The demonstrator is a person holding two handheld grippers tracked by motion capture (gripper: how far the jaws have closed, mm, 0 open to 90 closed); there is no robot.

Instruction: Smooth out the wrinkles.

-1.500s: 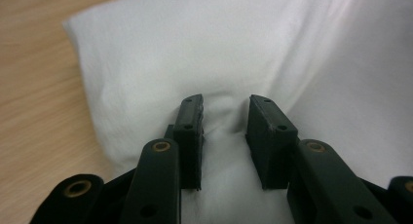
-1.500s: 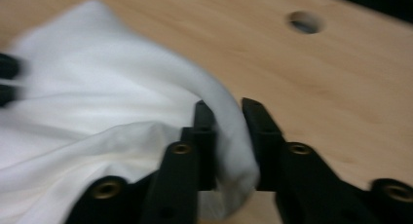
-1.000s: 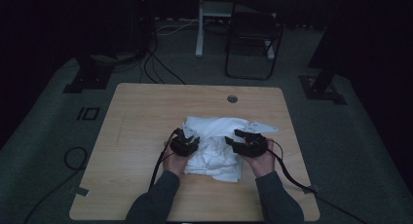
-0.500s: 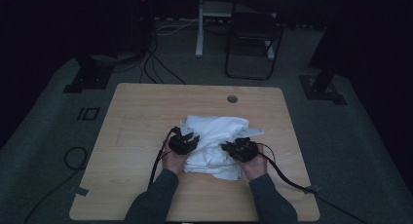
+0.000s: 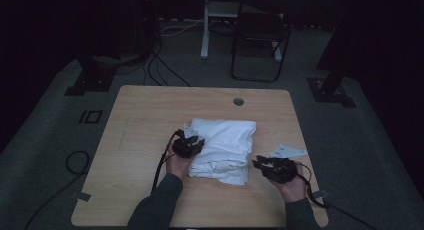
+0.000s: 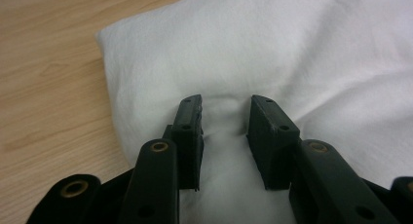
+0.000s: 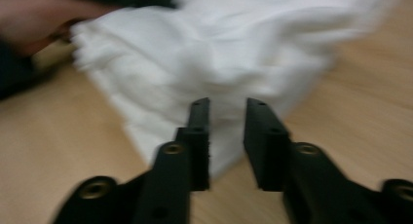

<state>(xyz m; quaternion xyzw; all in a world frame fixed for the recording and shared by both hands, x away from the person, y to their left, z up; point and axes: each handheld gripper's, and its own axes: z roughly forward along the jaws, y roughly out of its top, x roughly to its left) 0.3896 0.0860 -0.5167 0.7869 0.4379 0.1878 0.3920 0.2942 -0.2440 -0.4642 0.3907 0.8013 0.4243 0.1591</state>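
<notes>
High view: the folded white cloth (image 5: 222,150) lies in the middle of the table (image 5: 145,115), a little toward my side. My left gripper (image 5: 188,145) is on the cloth's left edge. My right gripper (image 5: 270,169) is just beside the cloth's near right corner, over bare wood, not touching it.

In the left gripper view the fingers (image 6: 190,131) are partly closed and press down into the fabric, and a small ridge of cloth is bunched between them. I read this as a pinch on the cloth. In the right gripper view the picture is blurred, but the fingers (image 7: 199,136) are a small way apart and have just been opening. Nothing is gripped between them; the cloth corner (image 7: 224,131) lies beyond and under the tips.

My worries from here: the left pinch holds perhaps only the top layer, so a pull could lift this layer and open the fold. If I bring the right gripper back fast, the tips may push the corner instead of taking it, and the stack slides or wrinkles. A small white card (image 5: 287,151) lies near the right gripper, and its cable could sweep it away.
</notes>
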